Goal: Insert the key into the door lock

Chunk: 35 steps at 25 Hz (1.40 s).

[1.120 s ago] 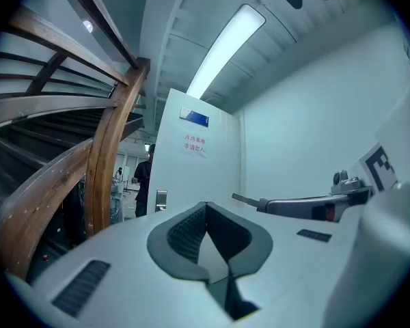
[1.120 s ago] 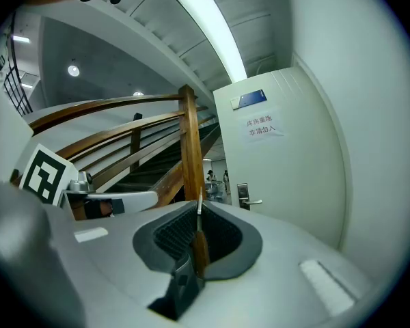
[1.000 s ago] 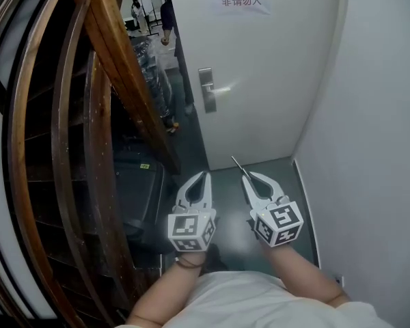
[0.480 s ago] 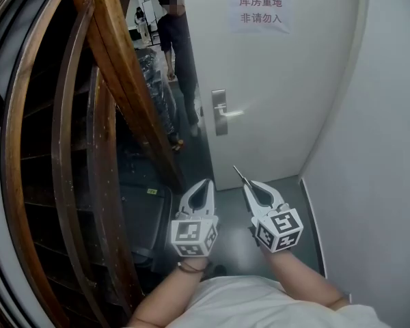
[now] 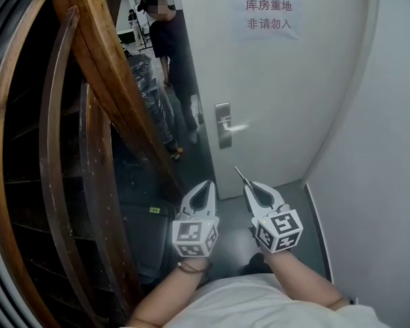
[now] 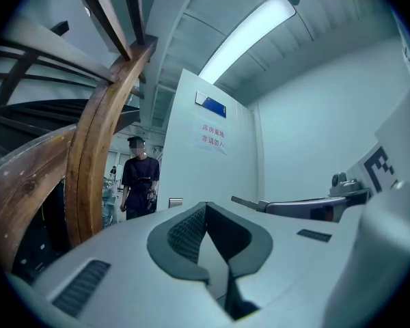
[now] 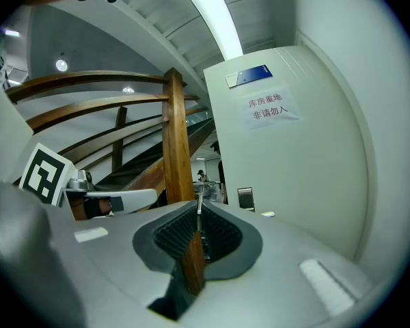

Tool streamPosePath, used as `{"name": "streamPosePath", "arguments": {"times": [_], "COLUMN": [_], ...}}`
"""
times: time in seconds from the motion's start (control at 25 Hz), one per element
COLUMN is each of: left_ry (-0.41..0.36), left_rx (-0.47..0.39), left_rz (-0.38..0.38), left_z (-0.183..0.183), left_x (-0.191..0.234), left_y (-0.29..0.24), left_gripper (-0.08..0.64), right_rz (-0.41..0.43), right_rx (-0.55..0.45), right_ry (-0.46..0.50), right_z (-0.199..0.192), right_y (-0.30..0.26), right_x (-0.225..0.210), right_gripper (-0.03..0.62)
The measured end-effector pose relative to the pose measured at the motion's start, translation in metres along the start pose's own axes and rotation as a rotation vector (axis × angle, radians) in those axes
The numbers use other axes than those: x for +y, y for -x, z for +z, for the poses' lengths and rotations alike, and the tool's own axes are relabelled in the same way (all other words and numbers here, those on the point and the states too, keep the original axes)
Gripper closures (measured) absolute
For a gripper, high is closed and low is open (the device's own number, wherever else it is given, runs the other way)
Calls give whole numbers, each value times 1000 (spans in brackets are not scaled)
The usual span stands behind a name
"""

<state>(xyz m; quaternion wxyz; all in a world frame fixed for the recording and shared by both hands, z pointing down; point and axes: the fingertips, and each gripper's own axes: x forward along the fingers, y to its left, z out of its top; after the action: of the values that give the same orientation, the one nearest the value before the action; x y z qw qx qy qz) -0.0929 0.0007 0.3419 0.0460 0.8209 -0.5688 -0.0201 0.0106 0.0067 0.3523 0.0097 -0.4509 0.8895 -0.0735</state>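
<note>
**Both grippers shut, key in right one, short of the door lock**

Head view, at 6 o'clock: person's forearms, a white two-jaw gripper with marker cube in each hand, side by side, both pointing at 12.

The left gripper (image 5: 206,184) has its jaws pressed together with nothing between them, as the left gripper view (image 6: 205,207) confirms.

The right gripper (image 5: 249,186) is clamped on a thin metal key with flat brown head (image 7: 193,255). The head sits between the pads and the blade (image 5: 240,176) pokes out past the tips toward 11.

The key is well apart from the lock, not touching the door.

Silver lock plate with lever handle (image 5: 223,124) is at 11 o'clock from the key tip, on the white door (image 5: 294,87). White paper sign with red print (image 5: 268,16) is high on the door, at 12.

Curved brown wooden stair railing (image 5: 99,74) fills 9 to 10. White wall (image 5: 389,183) is at 3.

Farthest, at 11: a person in dark clothes (image 5: 174,46) stands past the door edge.
</note>
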Motion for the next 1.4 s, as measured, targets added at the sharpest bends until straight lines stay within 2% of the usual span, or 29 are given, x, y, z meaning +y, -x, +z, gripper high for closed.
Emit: {"name": "streamPosePath", "arguments": {"times": [0.16, 0.64, 1.08, 1.4], "left_ry": [-7, -11, -1, -9], "left_rx": [-20, -48, -6, 25], "left_rz": [4, 110, 147, 147], "left_z": [-1, 6, -16, -28], "left_x": [14, 37, 64, 109], "left_y": [-39, -165, -238, -289], "left_gripper": [554, 554, 552, 552], "right_rz": [12, 103, 115, 119], "right_rx": [5, 38, 96, 160], "right_ry": [11, 1, -83, -195], "right_z": [-3, 7, -17, -55], "right_y": [-36, -124, -176, -220], "right_x": [-27, -125, -179, -195], "right_gripper": [568, 568, 568, 568]}}
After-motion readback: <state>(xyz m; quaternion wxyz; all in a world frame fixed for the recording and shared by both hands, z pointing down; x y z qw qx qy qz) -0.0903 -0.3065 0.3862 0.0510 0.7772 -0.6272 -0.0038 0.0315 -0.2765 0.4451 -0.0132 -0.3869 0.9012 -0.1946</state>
